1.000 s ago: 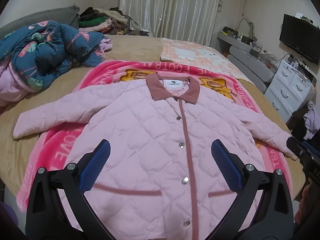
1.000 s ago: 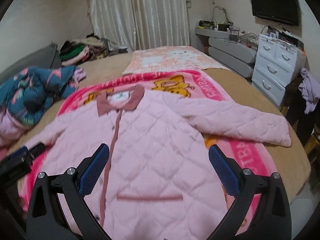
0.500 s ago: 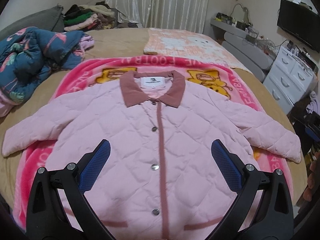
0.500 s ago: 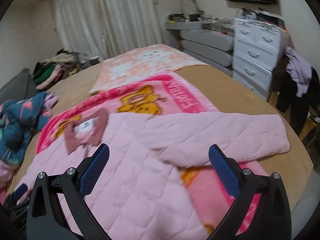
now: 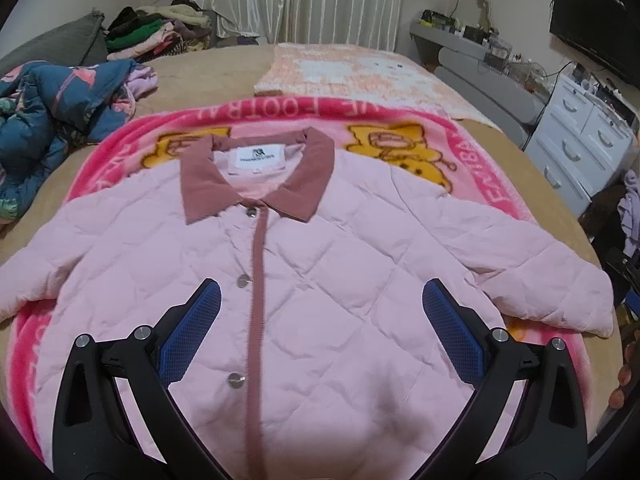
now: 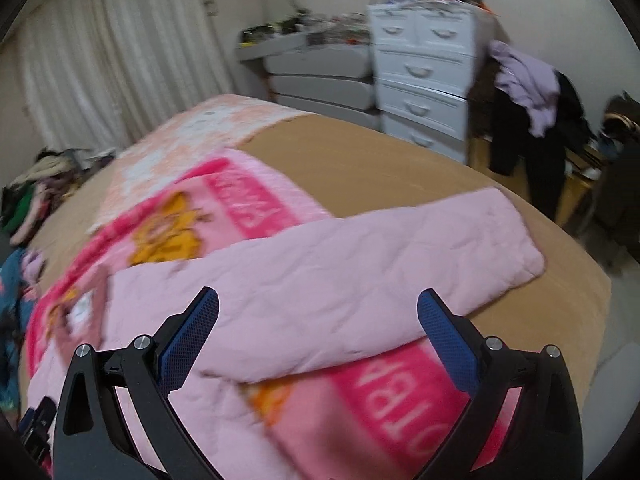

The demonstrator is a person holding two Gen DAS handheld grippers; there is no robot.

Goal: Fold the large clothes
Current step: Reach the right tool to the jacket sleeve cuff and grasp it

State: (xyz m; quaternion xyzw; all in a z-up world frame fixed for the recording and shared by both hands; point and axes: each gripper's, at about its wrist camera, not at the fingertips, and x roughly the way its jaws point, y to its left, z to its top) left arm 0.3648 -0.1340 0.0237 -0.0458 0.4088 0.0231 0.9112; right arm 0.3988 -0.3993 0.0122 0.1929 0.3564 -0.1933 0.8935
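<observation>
Our right wrist view is motion-blurred, so the collar at its left edge is a smear and the clutter on the white drawers (image 6: pixel 424 76) cannot be made out; the jacket's hem is cut off behind both tools. We hold the left gripper (image 5: pixel 320 322) with fingers spread wide above the front of the pink quilted jacket (image 5: pixel 320 272), gripping nothing. The jacket lies buttoned and face up on a pink cartoon blanket (image 5: pixel 472 148) near the bed's (image 5: pixel 224 68) front edge, one sleeve (image 6: pixel 360 264) reaching toward the bed's right corner. The right gripper (image 6: pixel 318 326), fingers likewise spread and empty, hovers over that sleeve. Heaped clothes (image 5: pixel 156 32) sit at the far left corner
</observation>
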